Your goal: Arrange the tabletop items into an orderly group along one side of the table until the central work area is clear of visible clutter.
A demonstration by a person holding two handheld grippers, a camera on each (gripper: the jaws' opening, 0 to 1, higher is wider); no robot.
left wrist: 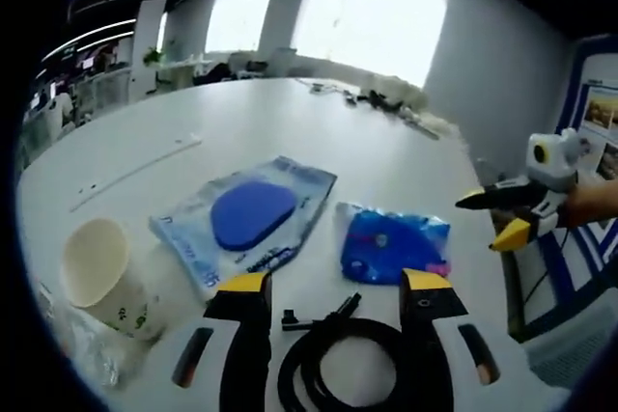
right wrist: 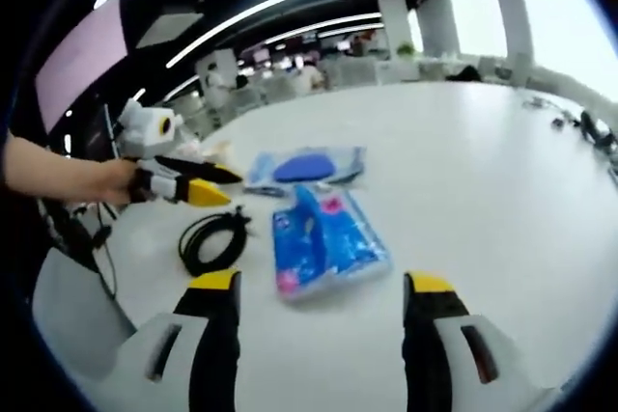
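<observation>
Nearby, glossy blue packets (right wrist: 323,243) flank a coiled black cable (right wrist: 210,238).

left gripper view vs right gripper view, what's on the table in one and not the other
Left gripper view alone: a cream paper cup lying on its side and a crumpled clear plastic wrapper beside it.
Right gripper view alone: nothing extra on the table.
Both: the coiled black cable, the clear bag holding a dark blue oval pad, the bright blue plastic packet, and the white table.
</observation>
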